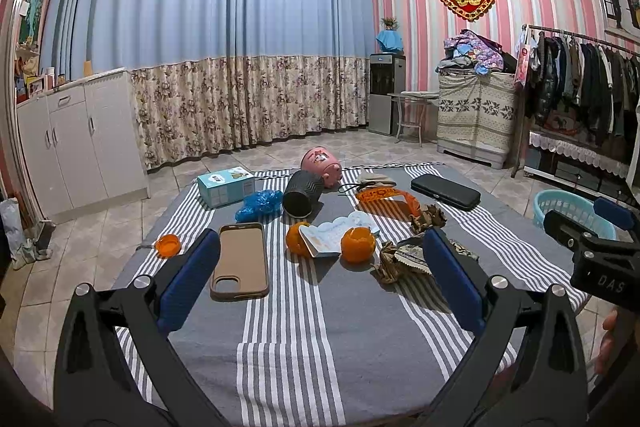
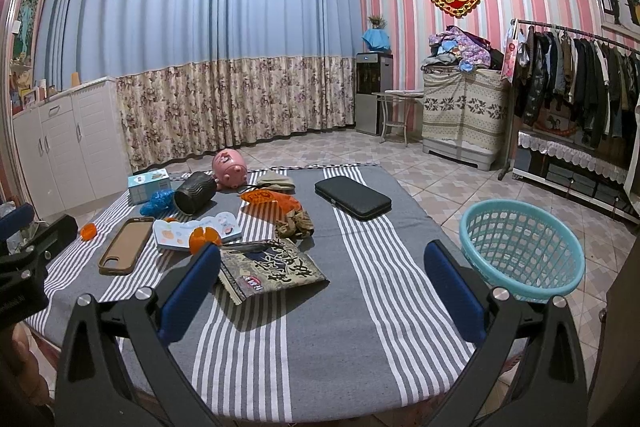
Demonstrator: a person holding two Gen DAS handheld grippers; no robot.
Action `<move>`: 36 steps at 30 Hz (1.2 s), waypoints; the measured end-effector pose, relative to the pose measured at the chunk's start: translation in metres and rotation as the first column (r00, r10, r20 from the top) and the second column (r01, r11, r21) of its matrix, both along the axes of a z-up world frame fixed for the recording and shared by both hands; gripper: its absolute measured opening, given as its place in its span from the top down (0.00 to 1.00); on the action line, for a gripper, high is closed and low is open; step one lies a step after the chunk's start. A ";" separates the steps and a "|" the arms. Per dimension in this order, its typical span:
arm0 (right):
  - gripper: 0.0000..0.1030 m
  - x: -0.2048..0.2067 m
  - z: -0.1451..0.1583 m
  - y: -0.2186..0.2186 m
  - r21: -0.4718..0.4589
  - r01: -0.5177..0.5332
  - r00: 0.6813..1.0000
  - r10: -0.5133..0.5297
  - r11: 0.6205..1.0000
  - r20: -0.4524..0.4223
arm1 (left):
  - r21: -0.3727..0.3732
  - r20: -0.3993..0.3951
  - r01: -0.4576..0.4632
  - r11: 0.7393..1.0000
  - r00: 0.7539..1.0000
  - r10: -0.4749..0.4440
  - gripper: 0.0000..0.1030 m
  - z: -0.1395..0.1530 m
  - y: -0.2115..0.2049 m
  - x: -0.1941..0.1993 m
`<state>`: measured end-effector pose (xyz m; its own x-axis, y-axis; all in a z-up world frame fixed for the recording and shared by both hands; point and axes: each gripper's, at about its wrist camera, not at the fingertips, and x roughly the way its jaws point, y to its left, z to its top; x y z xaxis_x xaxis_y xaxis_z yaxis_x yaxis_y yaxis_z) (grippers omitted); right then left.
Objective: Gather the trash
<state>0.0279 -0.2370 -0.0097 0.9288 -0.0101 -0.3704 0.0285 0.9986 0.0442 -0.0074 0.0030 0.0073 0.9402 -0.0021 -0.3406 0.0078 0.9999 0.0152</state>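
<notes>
Trash is seen scattered on the striped grey/white cloth (image 1: 304,327): two orange peels (image 1: 358,244) flank a small illustrated card (image 1: 332,233) near centre, a smaller peel bit (image 1: 168,245) lies at the cloth's left edge, a crumpled brown wrapper (image 2: 295,221) sits beside an orange plastic bag (image 2: 272,201), and a flat printed snack packet (image 2: 272,267) is found just ahead of the right gripper (image 2: 322,285), by its left finger. A blue crumpled bag (image 1: 260,203) rests against a tipped dark cup (image 1: 302,193), w/ a pink piggy bank (image 1: 322,167) behind. A brown phone case (image 1: 241,261), black case (image 1: 445,191) and tissue box (image 1: 226,185) are also laid out. The teal basket (image 2: 522,247) stands on the floor off the cloth's right edge. Left gripper (image 1: 320,281) is held above the near cloth, jaws spread wide, nothing gripped; right gripper's jaws likewise wide apart and empty.
</notes>
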 end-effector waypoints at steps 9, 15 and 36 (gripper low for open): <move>0.04 -0.001 0.001 0.001 -0.001 -0.001 1.000 0.001 1.000 0.000 | -0.001 0.000 0.000 1.000 1.000 0.000 0.05 0.000 0.000 -0.001; 0.04 -0.001 0.001 0.001 -0.003 -0.001 1.000 0.001 1.000 0.001 | 0.001 0.002 -0.001 1.000 1.000 0.001 0.05 0.000 0.000 -0.001; 0.04 0.010 -0.007 0.002 -0.033 0.016 1.000 -0.017 0.999 -0.019 | 0.007 -0.030 -0.010 1.000 1.000 0.010 0.05 -0.014 0.020 0.015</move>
